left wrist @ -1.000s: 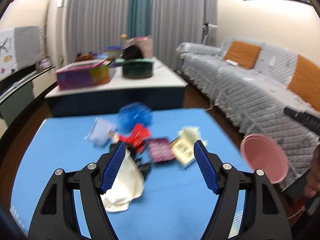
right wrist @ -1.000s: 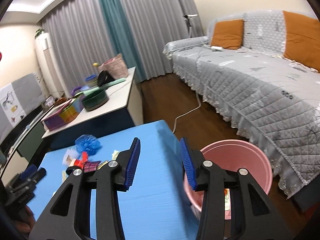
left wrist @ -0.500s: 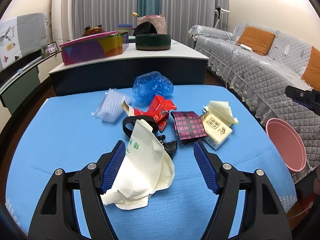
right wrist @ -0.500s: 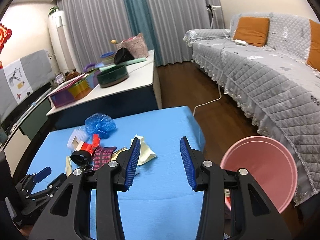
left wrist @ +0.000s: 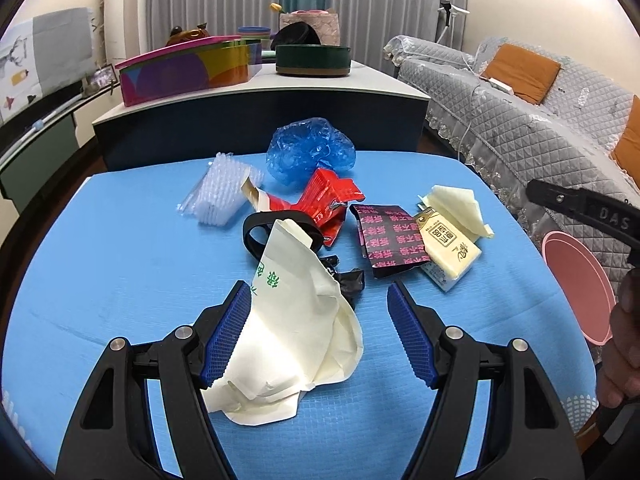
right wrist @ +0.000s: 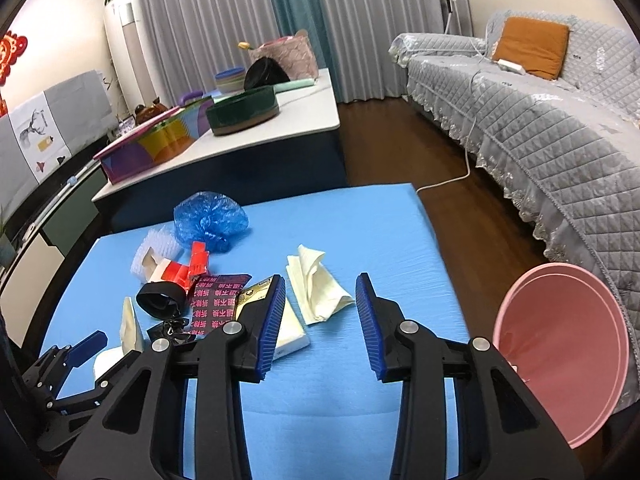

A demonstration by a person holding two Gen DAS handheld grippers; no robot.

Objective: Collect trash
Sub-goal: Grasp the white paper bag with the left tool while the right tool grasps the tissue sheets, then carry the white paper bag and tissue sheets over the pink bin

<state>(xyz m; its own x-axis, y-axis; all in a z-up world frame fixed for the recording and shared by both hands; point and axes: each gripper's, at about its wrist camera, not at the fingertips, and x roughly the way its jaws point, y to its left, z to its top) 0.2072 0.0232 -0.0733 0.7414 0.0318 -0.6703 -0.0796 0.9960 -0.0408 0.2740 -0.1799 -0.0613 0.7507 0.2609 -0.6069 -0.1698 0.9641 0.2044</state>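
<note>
We hold the left gripper (left wrist: 318, 330) wide open astride the cream bag (left wrist: 296, 320), ungripped, while the right gripper (right wrist: 321, 326), its empty jaws just narrowed yet apart, approaches the tissue (right wrist: 316, 288), keeping the pink bin (right wrist: 568, 360) off the table's (right wrist: 360, 220) right edge for drops.

One pink bin (right wrist: 560, 356), two tools (left wrist: 316, 328), one blue bag (left wrist: 312, 152)

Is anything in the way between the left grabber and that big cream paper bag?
Nothing visible is. The left gripper is open, and the cream paper bag already lies between its fingers on the blue table. Only a black strap pokes out from under the bag's far end.
</note>
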